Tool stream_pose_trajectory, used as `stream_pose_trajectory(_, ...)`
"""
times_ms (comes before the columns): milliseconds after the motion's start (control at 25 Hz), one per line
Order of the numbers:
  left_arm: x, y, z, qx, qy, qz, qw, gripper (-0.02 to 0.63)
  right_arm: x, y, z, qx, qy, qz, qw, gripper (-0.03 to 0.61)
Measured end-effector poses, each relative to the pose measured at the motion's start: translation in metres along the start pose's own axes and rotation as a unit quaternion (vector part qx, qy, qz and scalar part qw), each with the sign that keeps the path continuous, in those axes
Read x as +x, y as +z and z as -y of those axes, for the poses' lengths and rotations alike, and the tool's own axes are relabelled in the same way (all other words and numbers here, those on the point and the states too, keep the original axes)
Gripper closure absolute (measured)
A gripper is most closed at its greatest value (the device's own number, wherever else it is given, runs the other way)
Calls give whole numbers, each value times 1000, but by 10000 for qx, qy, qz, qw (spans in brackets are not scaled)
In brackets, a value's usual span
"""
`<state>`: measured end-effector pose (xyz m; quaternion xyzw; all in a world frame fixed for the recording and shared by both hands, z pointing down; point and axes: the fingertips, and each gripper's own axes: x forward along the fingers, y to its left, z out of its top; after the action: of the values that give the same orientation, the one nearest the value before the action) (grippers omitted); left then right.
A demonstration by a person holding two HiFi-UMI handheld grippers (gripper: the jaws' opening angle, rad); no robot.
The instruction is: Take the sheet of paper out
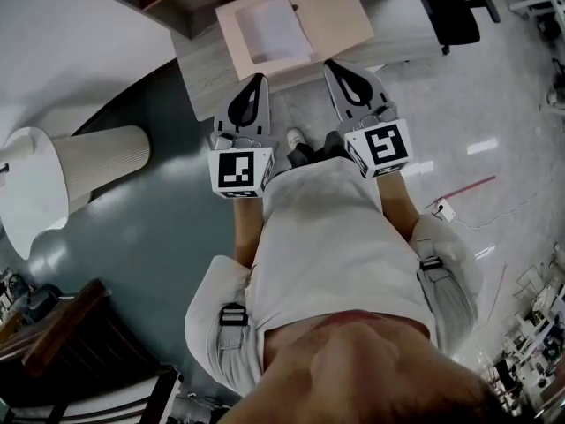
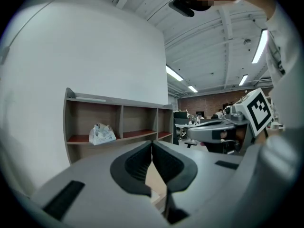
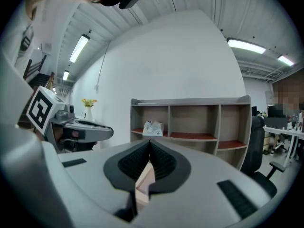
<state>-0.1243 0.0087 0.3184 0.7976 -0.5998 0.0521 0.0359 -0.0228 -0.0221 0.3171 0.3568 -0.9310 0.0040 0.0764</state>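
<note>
Lying in the open tan box [image 1: 228, 26], a white paper sheet [image 1: 275, 30].

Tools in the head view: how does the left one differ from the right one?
The left tool points at the half of the box that holds the white sheet; the right tool points at the box's open flap. The left tool's marker cube shows a different black-and-white pattern from the right tool's marker cube. Shared: both are grey with black pads, shut and empty, neither touching the sheet.
</note>
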Motion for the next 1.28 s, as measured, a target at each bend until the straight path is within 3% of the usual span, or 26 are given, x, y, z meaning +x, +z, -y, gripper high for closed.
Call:
stream_pose_trajectory(440,32,-8,-12,-154,-406,-17,9991,591,20,-10,17,100,-358,-197,9991,560)
stream_pose_trajectory(880,79,-14,-33,-222,-305,51,9993,591,64,-18,54,202,-263,-198,9993,560)
stream_pose_trajectory(1280,141,-26,-53,-323,-59,-132,9994,591,118,-33,103,418,-28,-339,9985,560)
